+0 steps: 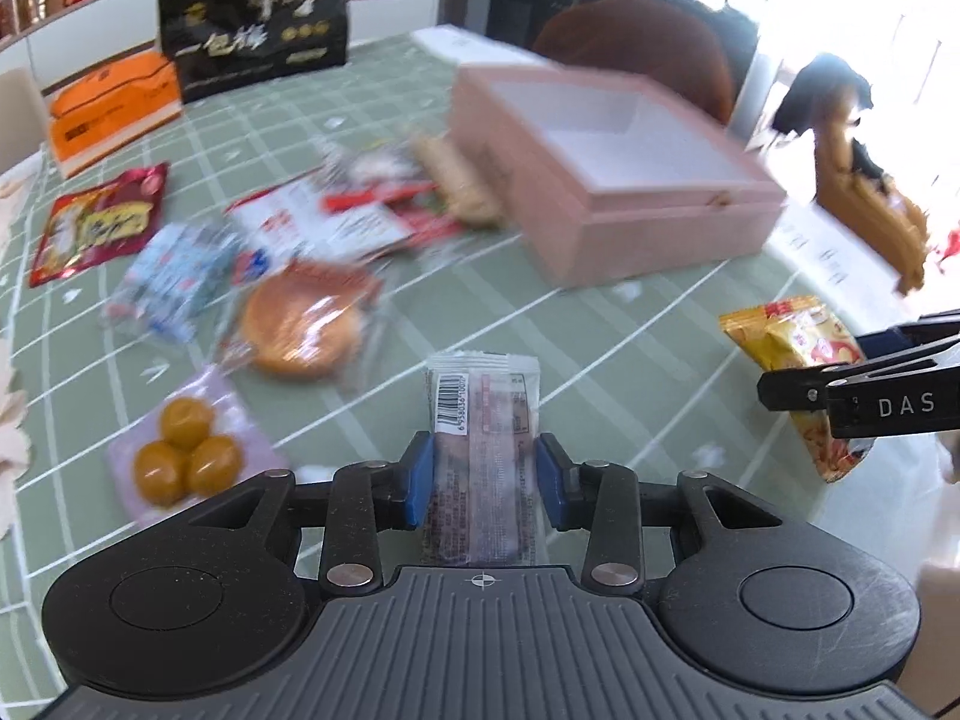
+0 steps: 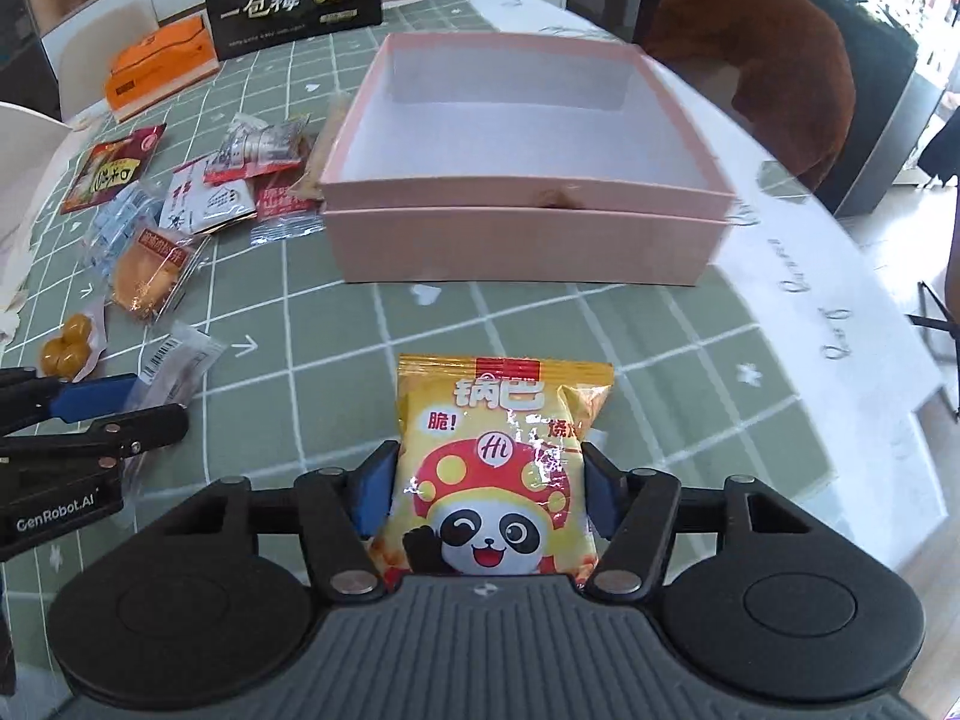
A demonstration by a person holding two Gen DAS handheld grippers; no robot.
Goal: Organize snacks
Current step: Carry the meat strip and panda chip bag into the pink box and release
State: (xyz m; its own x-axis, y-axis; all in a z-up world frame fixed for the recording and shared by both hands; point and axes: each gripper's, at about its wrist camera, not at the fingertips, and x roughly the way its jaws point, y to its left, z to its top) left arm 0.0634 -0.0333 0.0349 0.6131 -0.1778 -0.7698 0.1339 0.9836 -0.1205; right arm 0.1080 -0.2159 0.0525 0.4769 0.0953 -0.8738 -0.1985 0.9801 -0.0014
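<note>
Both grippers are loaded. Left gripper [image 1: 483, 474]: blue pads closed against the sides of a pale barcoded sachet [image 1: 480, 426], which stands out forward between the fingers. Right gripper [image 2: 483, 489]: closed on a yellow panda crisp packet [image 2: 495, 468], gripped at its lower half with the top projecting ahead. Each tool also shows at the edge of the other's view, so the two are held side by side over the near part of the green checked tablecloth [image 2: 600, 330].

Destination: a pink box [image 2: 528, 228], open-topped, sits at the far centre of the table. Its white interior shows no snacks in either view; the near inside corner is hidden by the front wall.

Outstanding items, all lying loose on the cloth to the left of the box:
- round bun in clear wrap [image 1: 303, 324]
- pack of three yellow balls [image 1: 180, 456]
- blue-and-white packet [image 1: 174, 282]
- red packet [image 1: 99, 225], farthest left
- a heap of red and white sachets [image 2: 240, 180] touching the box's left wall

An orange carton [image 1: 111, 111] and a large black bag [image 1: 255, 27] stand at the far edge; whether they belong to the job cannot be told.

Assessment: early stage. Two items are in hand but not yet deposited, nothing is confirmed inside the box, and the bulk of the snacks remains to be collected.
</note>
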